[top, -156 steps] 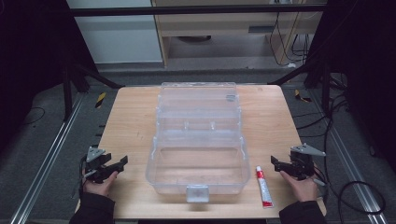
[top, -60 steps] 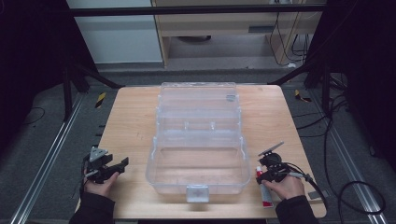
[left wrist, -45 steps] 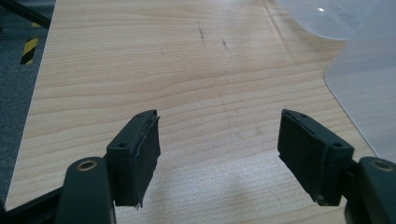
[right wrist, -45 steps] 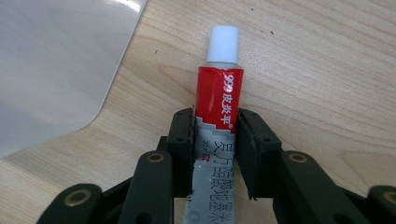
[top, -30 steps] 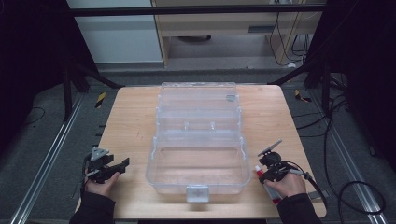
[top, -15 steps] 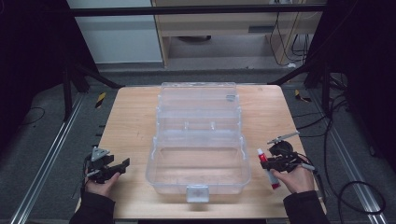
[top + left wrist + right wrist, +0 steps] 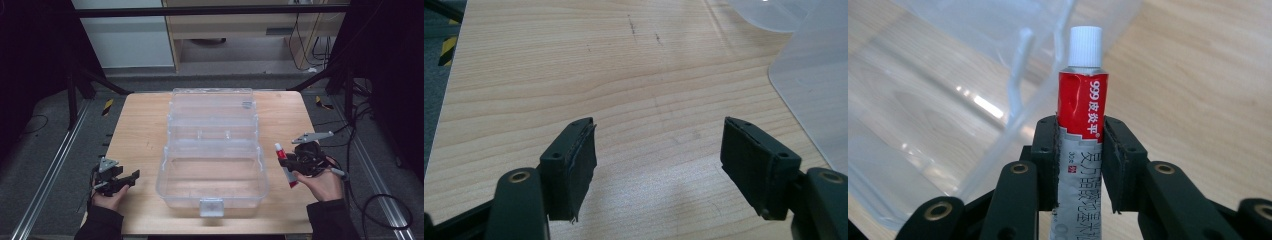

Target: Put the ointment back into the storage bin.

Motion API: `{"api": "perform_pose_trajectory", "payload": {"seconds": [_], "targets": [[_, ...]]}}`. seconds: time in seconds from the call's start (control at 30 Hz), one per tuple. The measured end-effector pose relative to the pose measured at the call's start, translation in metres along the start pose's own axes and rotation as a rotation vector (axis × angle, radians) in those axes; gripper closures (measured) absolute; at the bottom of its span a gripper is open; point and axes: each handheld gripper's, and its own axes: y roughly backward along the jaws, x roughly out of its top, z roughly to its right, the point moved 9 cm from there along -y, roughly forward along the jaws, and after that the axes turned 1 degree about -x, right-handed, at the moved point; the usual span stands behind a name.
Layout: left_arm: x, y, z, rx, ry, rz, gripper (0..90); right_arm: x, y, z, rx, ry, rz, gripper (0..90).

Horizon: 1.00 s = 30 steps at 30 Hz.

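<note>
Ointment tube sits clamped between the right tongs; left tongs gape wide, holding nothing.

wooden table, grey floor, metal rail, black cables

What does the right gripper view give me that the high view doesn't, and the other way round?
Right gripper view alone: the tube's red label print and white cap up close, and both pads pressed against its sides. High view alone: the whole clear box lying open on the table, and the left gripper open, resting near the table's left front edge. Shared: the right gripper shut on the tube beside the box's right wall.
</note>
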Motion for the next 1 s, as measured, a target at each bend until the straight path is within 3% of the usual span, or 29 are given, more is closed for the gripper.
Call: {"api": "perform_pose_trajectory", "payload": {"seconds": [0.07,0.27,0.5,0.6,1.0], "targets": [[0.0,0.0,0.0,-0.001,-0.001,-0.001,30.0,0.012,0.007,-0.004,0.013,0.025,0.036,69.7],[0.0,-0.001,0.001,-0.002,-0.002,-0.002,30.1,0.03,0.016,-0.01,0.04,0.063,0.076,69.7],[0.0,-0.001,0.001,-0.002,-0.006,-0.006,30.1,0.046,0.022,-0.021,0.073,0.12,0.081,69.7],[-0.001,-0.001,0.001,-0.003,-0.008,-0.009,30.1,0.057,0.024,-0.03,0.095,0.17,0.08,69.7],[-0.001,-0.001,0.001,-0.003,-0.008,-0.01,30.2,0.077,0.017,-0.062,0.184,0.293,0.055,69.7]]}}
